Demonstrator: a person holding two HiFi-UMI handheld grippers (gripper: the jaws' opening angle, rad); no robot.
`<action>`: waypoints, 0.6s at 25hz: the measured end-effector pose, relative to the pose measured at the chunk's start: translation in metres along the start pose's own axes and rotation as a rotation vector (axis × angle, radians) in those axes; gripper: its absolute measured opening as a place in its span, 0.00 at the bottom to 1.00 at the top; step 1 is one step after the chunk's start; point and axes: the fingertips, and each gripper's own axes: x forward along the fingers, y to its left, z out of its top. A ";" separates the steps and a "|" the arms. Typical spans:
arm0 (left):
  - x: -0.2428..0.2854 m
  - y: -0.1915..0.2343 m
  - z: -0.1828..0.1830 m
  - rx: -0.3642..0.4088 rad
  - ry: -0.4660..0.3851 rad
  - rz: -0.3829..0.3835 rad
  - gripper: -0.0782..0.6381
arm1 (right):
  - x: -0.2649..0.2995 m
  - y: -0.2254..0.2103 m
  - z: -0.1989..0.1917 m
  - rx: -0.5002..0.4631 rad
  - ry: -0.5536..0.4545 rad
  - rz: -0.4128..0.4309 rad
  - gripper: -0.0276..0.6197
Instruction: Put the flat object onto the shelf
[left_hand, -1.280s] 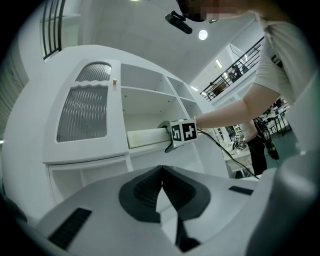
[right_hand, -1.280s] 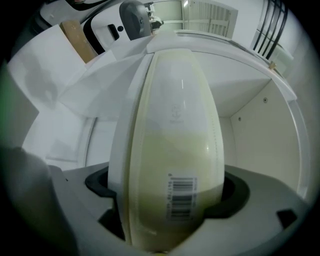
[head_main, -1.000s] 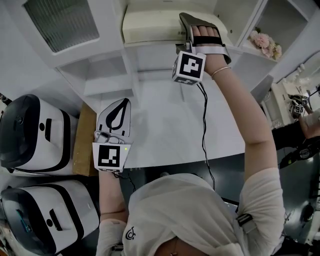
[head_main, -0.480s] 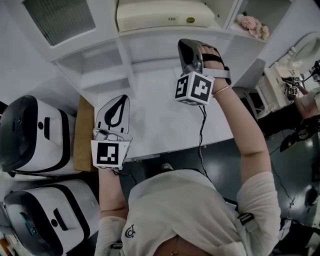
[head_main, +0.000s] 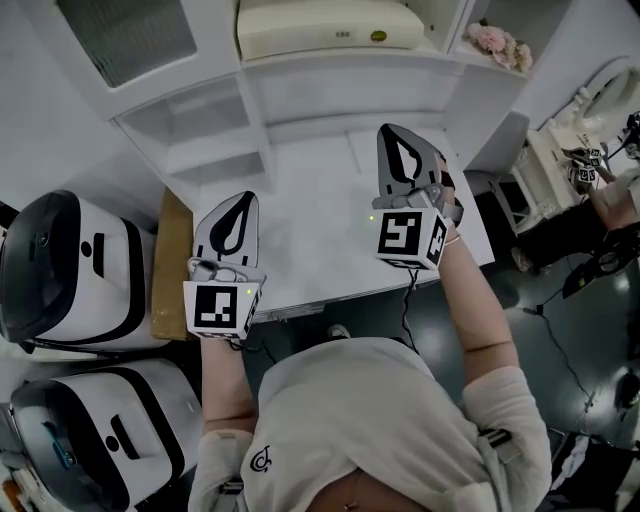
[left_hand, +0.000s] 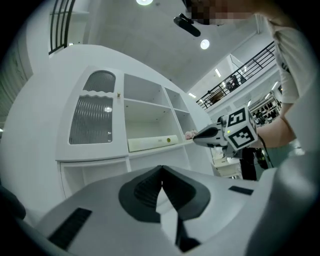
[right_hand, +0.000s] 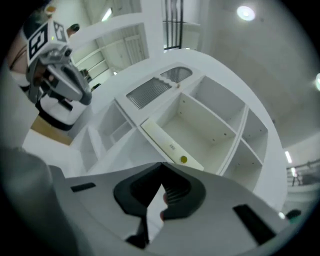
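Flat cream object (head_main: 325, 27) lies on the cabinet shelf (head_main: 350, 68), long side along the front edge, nothing touching it (placement looks done to me). Right gripper (head_main: 396, 145) sits well clear of it, over the white tabletop (head_main: 320, 240). Its jaws have just been closing and now meet with nothing between them. I read that as an idle tool, job finished. Left gripper (head_main: 242, 210) hangs over the table's left part, jaws also together and empty, probably just kept out of the way.
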 end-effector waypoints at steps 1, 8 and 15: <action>0.000 0.002 0.001 -0.006 -0.003 0.008 0.13 | -0.007 -0.003 0.002 0.057 -0.021 -0.009 0.06; 0.004 0.007 0.011 -0.062 -0.044 0.034 0.13 | -0.033 -0.004 0.014 0.404 -0.127 0.016 0.05; 0.005 0.005 0.015 -0.061 -0.065 0.031 0.13 | -0.053 0.005 0.005 0.630 -0.143 0.056 0.05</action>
